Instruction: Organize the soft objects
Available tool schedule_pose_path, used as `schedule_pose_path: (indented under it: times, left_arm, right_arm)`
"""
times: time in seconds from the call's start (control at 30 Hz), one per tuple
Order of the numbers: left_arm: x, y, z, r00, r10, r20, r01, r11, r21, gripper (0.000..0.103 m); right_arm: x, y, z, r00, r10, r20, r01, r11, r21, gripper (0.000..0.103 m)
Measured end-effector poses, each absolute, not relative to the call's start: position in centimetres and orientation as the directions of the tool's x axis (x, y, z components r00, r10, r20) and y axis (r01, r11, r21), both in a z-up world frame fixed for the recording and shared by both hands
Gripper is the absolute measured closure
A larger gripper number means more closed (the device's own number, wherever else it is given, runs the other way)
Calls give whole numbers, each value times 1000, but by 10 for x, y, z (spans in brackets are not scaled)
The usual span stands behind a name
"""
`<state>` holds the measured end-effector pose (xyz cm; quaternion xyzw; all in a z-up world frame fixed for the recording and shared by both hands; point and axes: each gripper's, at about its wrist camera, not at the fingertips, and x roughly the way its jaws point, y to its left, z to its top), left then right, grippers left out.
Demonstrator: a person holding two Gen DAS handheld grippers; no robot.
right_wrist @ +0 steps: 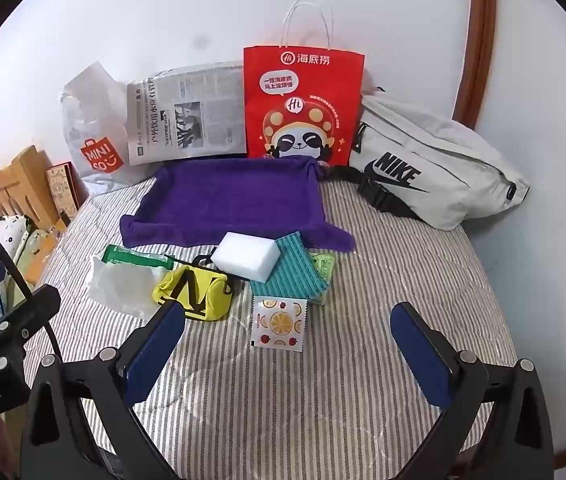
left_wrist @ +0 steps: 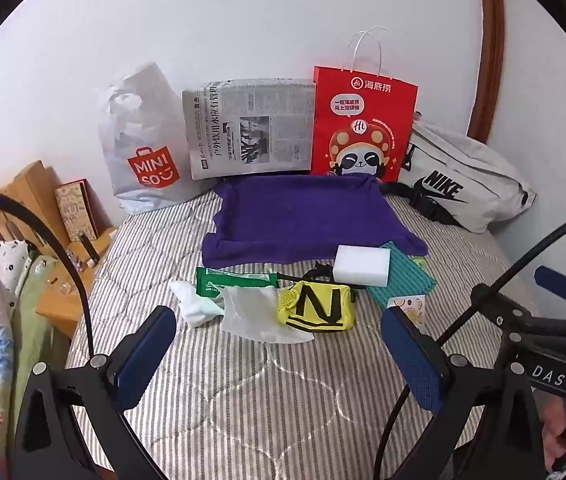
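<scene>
Soft items sit clustered mid-bed, just in front of the purple towel tray (right_wrist: 235, 200): white sponge (right_wrist: 248, 255) resting on the teal striped cloth (right_wrist: 295, 276), yellow N pouch (right_wrist: 195, 292) at its 8 o'clock, clear plastic bag (right_wrist: 123, 284) and green packet (right_wrist: 135, 256) further toward 9, fruit-print sachet (right_wrist: 280, 322) at 6 o'clock, white sock (left_wrist: 195, 304) at far 9; nothing in tray yet, so judged first pick pending; left gripper (left_wrist: 279, 352) wide, empty; right gripper (right_wrist: 295, 344) wide, empty, nearest the sachet; next move likely calls for a flat pinch on the thin sachet; open striped quilt (right_wrist: 403, 264) toward 3 o'clock; bags line the wall at 12; bed edge drops at 9.
</scene>
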<state>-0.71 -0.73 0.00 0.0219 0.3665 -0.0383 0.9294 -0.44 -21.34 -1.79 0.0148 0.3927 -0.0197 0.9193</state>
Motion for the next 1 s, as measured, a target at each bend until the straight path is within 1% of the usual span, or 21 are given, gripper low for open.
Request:
schedule_pose_path:
  times: [0.17, 0.3, 1.0]
  left_arm:
    - [-9, -9, 2, 731, -52, -681, 89, 996, 19, 0]
    - [-8, -6, 3, 731, -27, -682, 72, 997, 37, 0]
    - [-12, -3, 6, 734, -20, -679, 65, 997, 41, 0]
  right_arm:
    - [-5, -212, -24, 693, -33, -721, 64, 998, 16, 2]
    - [-7, -212, -21, 692, -35, -721, 66, 998, 15, 2]
    - [-12, -208, -16, 697, -37, -716, 60, 998, 7, 2]
